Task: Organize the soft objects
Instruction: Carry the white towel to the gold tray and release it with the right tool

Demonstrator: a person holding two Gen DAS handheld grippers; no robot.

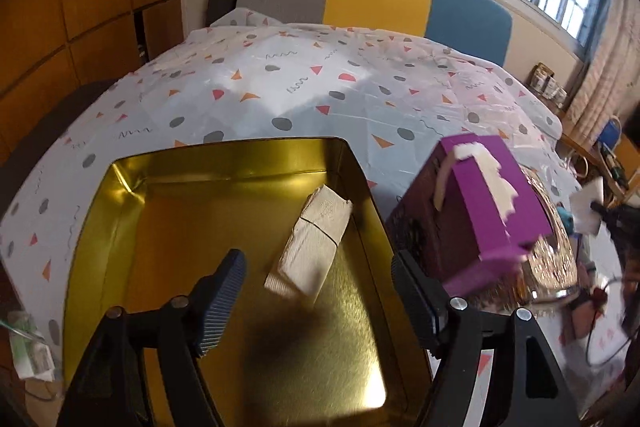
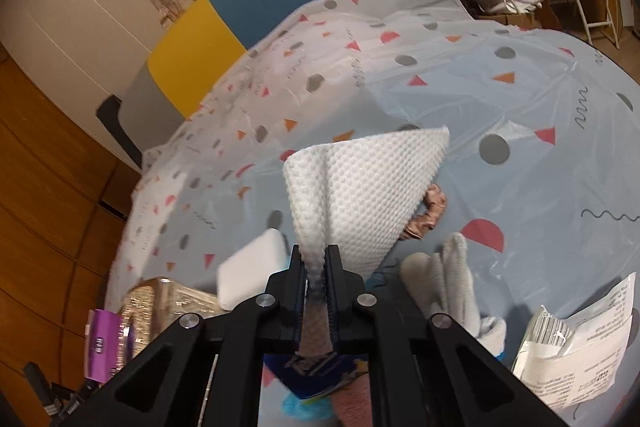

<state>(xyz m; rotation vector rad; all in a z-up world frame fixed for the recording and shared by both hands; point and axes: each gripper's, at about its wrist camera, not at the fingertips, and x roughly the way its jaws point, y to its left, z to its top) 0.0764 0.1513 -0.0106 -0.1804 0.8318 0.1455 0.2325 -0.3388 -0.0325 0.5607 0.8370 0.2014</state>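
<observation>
Left gripper [image 1: 316,291] hangs above the gold tin [image 1: 120,195] on the table [image 1: 280,95], jaws standing well apart, nothing between the pads. A folded white cloth [image 1: 314,247] lies loose on the tin floor just ahead of the fingertips, touching neither; its long axis runs from near-left to far-right, toward the tin's right wall. Judged: that piece is delivered. Right gripper [image 2: 316,263] is clamped tight on a waffle-textured white cloth [image 2: 368,195], pinched at a gathered corner; the rest fans up and to the right, clear of the table. In the left wrist view this same cloth shows small at the far right edge, beyond the purple box [image 1: 492,203] that stands just beside the tin's right wall. So the tin lies to the right hand's left, with the box between. Judged: the carry must go leftward over or around the box before release. More soft things remain on the table under the right gripper: a white sponge block [image 2: 252,267], pale knit gloves [image 2: 452,275], a pink scrunchie [image 2: 428,211]. Right hand is nearer these.
</observation>
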